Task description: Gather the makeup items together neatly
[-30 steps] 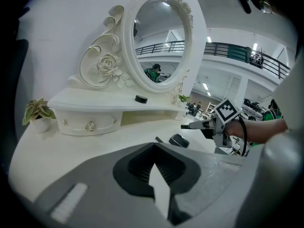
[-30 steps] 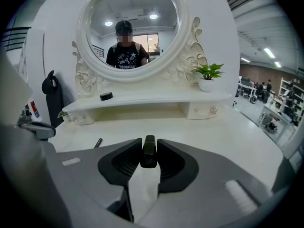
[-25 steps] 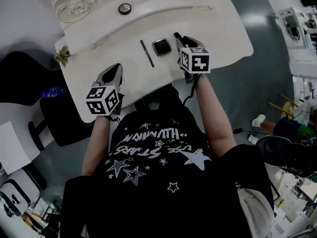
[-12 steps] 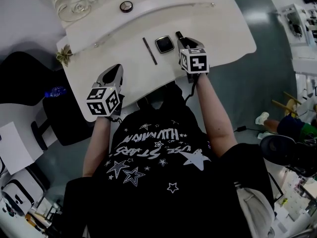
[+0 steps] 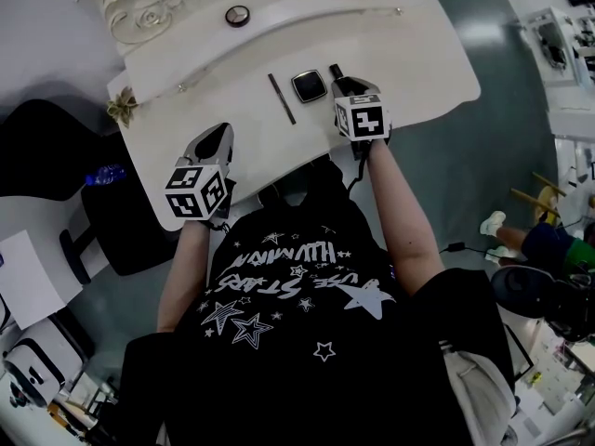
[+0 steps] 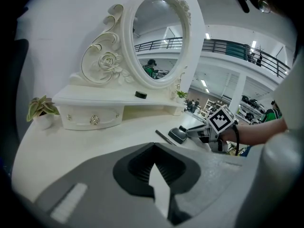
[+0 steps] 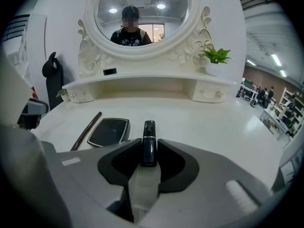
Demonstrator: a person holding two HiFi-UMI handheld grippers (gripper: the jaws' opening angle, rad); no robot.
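My right gripper (image 7: 149, 152) is shut on a slim black makeup tube (image 7: 149, 139) that sticks out forward past the jaws. In the head view the right gripper (image 5: 344, 85) holds this tube (image 5: 336, 71) just right of a black square compact (image 5: 309, 85). A thin dark pencil (image 5: 282, 98) lies left of the compact. The right gripper view shows the compact (image 7: 109, 131) and the pencil (image 7: 86, 130) side by side on the white vanity table (image 7: 223, 127). My left gripper (image 5: 216, 143) hovers at the table's near left edge, and its jaws (image 6: 154, 151) are shut on nothing.
A small round black case (image 5: 237, 15) sits on the raised shelf under the oval mirror (image 7: 142, 13). Small potted plants stand at the left (image 5: 119, 108) and right (image 7: 216, 58) ends. A dark chair (image 5: 112, 221) stands left of the table.
The right gripper with the tube has edged slightly toward the compact. The left gripper has stayed where it was.
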